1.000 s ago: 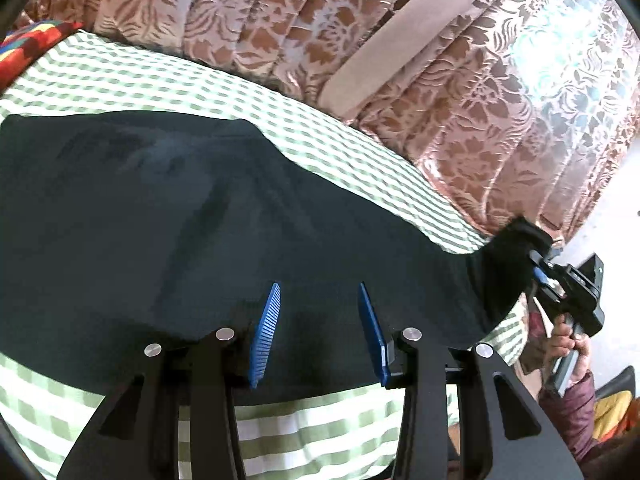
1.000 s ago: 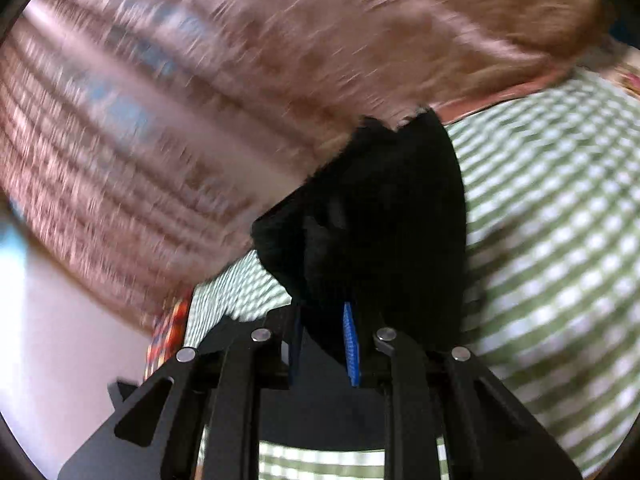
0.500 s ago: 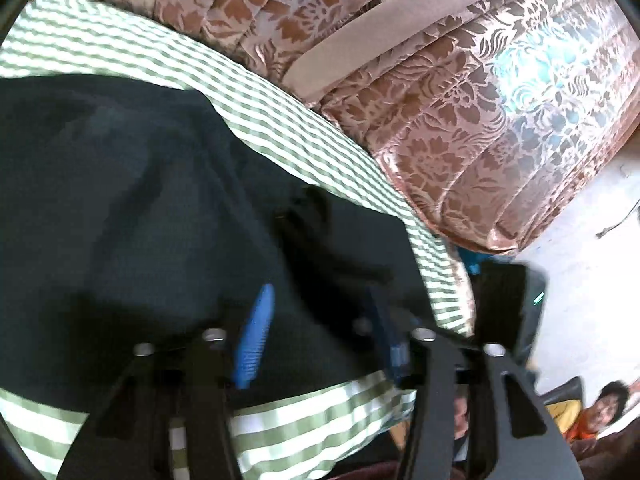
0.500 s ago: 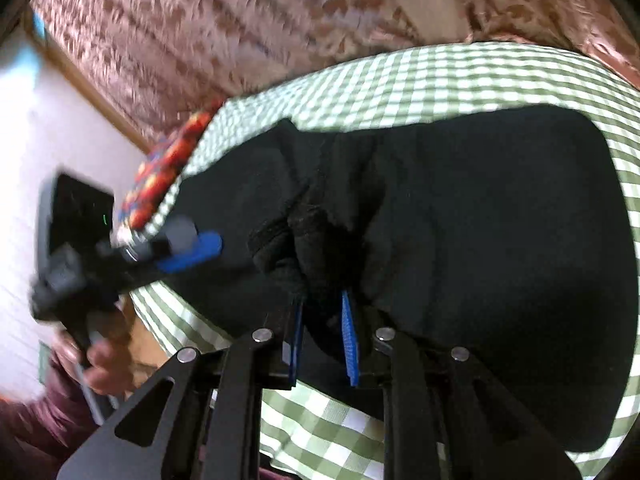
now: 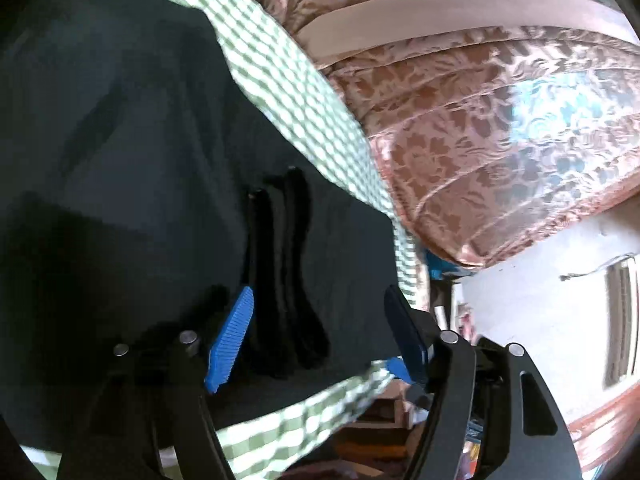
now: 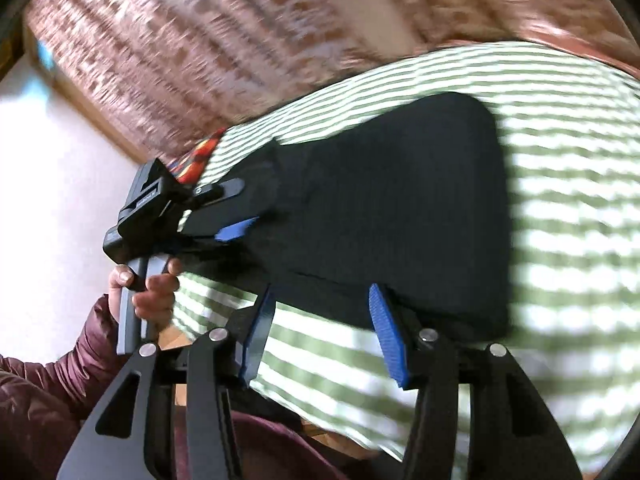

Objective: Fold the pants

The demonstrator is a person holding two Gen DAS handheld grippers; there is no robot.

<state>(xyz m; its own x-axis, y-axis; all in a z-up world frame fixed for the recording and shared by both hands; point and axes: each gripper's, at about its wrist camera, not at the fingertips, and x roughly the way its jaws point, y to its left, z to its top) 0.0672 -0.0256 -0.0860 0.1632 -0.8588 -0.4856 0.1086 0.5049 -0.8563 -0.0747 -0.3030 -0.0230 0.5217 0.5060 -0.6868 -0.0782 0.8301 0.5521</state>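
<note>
The black pants (image 5: 132,168) lie folded on the green-and-white checked bed cover (image 5: 304,92). In the left wrist view my left gripper (image 5: 316,328) is open, its blue pads on either side of a bunched ridge of black cloth (image 5: 286,280) near the folded edge. In the right wrist view the pants (image 6: 392,208) form a wide dark block on the cover (image 6: 572,160). My right gripper (image 6: 324,328) is open and empty at the pants' near edge. The left gripper (image 6: 224,216) also shows there, over the left end of the pants.
Patterned brown curtains (image 5: 480,128) hang behind the bed. A colourful cloth (image 6: 198,160) lies at the bed's far left. The bed edge (image 5: 320,400) drops off close in front. My hand and maroon sleeve (image 6: 52,364) hold the left gripper's handle.
My right gripper has let go of the pants and opened, drawing back to the near edge. The carried end now lies folded over the rest. My left gripper has moved onto the folded edge.
</note>
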